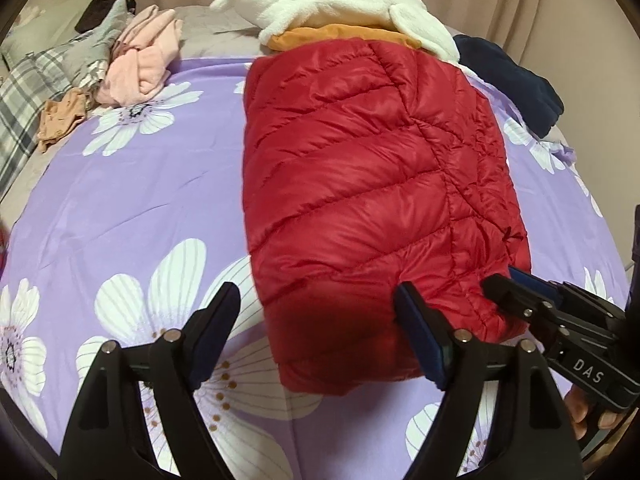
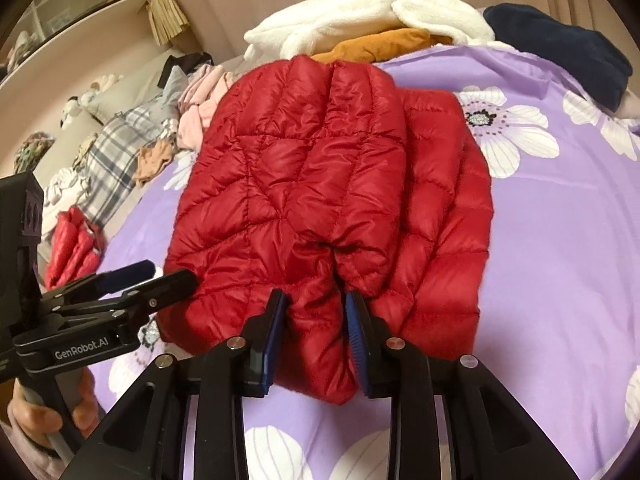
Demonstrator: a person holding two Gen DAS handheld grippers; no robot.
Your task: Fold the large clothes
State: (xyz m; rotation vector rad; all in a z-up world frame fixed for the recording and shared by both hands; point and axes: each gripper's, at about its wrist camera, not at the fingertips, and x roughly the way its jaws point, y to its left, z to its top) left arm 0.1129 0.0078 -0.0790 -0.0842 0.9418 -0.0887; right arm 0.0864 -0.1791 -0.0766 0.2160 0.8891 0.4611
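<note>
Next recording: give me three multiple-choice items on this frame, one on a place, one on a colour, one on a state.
1. The white fleece lies where?
A. beyond the jacket
B. under the jacket
C. on the floor
2. The quilted jacket is which colour?
A. navy
B. red
C. pink
3. The left hand-held gripper is
A. clamped on the jacket
B. open
C. holding the fleece

Key: 1 A, it tops the pile at the jacket's far end; 2 B, shiny red quilting; 3 B, its fingers stand wide apart, pressing nothing.

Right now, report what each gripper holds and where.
Right gripper pinches the red puffer jacket at its near edge; left gripper is open, holding nothing.
</note>
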